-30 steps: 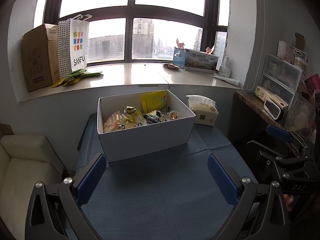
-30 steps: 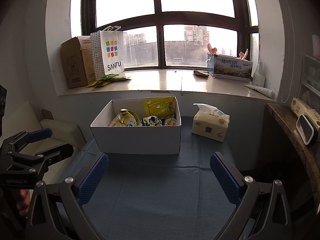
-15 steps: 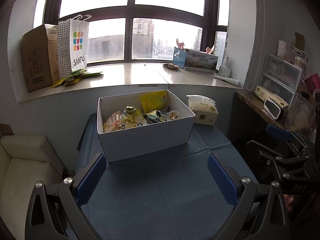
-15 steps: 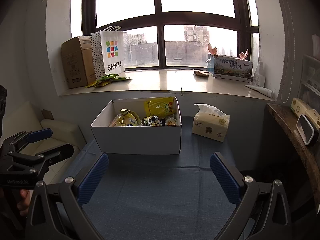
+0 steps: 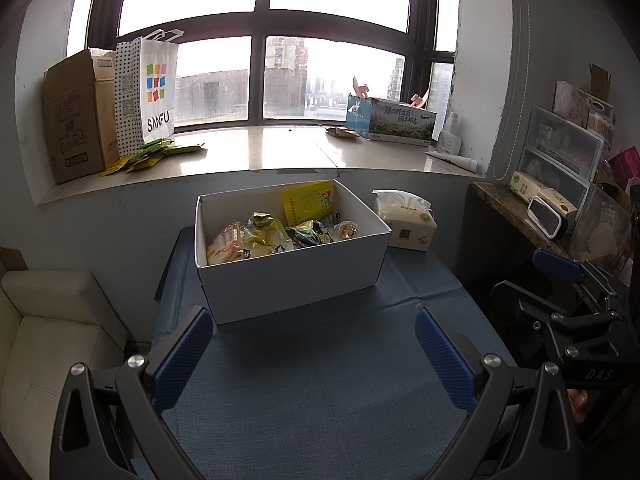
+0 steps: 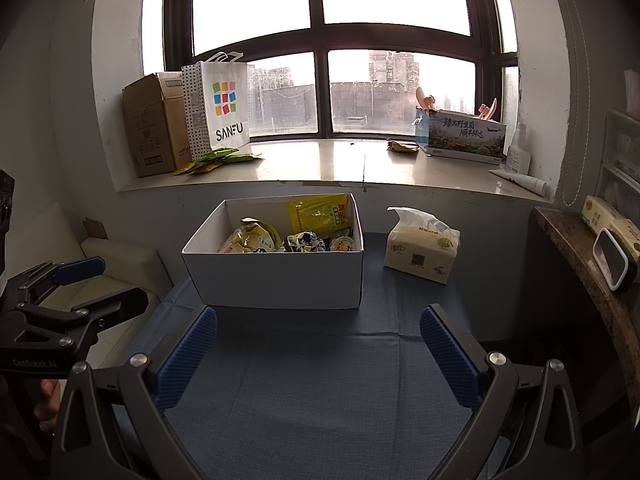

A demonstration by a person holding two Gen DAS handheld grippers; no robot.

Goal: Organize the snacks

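Note:
A white cardboard box (image 5: pixel 292 276) (image 6: pixel 276 276) stands on the blue table, holding several snack packets (image 5: pixel 264 234) (image 6: pixel 256 236) and a tall yellow bag (image 5: pixel 308 202) (image 6: pixel 322 214) against its back wall. My left gripper (image 5: pixel 314 360) is open and empty, held above the table just in front of the box. My right gripper (image 6: pixel 316 354) is open and empty, also in front of the box. Each gripper shows at the edge of the other's view: the right one (image 5: pixel 576 296), the left one (image 6: pixel 72 284).
A tissue pack (image 5: pixel 406 222) (image 6: pixel 422 250) lies right of the box. The windowsill holds a brown carton (image 6: pixel 152 124), a SANFU bag (image 6: pixel 220 106), green sachets (image 6: pixel 216 160) and a printed box (image 6: pixel 464 134). A cream sofa (image 5: pixel 48 340) is at the left, a cluttered shelf (image 5: pixel 560 184) at the right.

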